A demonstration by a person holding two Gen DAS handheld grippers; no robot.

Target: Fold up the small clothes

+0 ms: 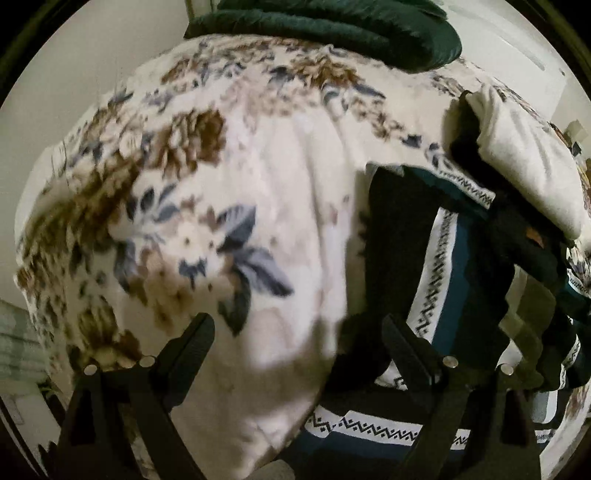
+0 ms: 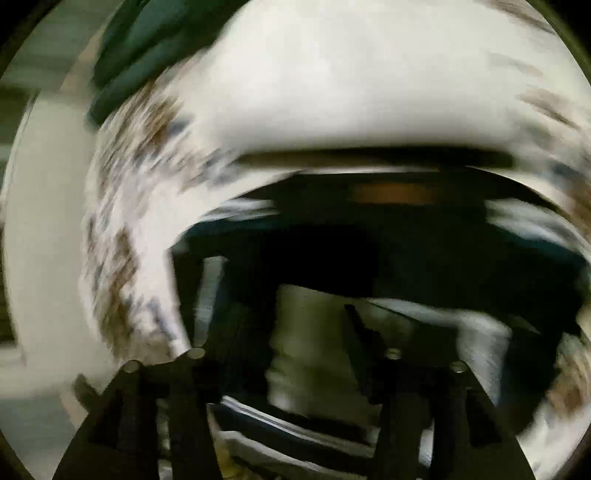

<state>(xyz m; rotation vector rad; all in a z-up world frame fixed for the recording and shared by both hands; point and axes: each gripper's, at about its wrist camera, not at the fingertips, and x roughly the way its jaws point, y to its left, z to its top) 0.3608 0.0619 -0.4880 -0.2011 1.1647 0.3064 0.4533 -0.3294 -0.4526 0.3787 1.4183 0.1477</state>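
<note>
A dark navy and black garment (image 1: 454, 266) with white zigzag bands lies on the floral blanket (image 1: 229, 177), rumpled at the right. My left gripper (image 1: 297, 328) is open just above the garment's left edge. Its right finger (image 1: 402, 339) is over the dark cloth and its left finger (image 1: 192, 339) over the blanket; nothing is between them. The right wrist view is badly blurred. There my right gripper (image 2: 291, 314) stands with its jaws apart over the same dark garment (image 2: 388, 251), and only pale blurred cloth shows in the gap.
A folded white cloth (image 1: 528, 158) lies at the right of the bed beyond the garment. A dark green folded item (image 1: 332, 26) sits at the far edge (image 2: 147, 48). A dark blurred shape (image 1: 524, 258) covers the garment's right part. Pale wall surrounds the bed.
</note>
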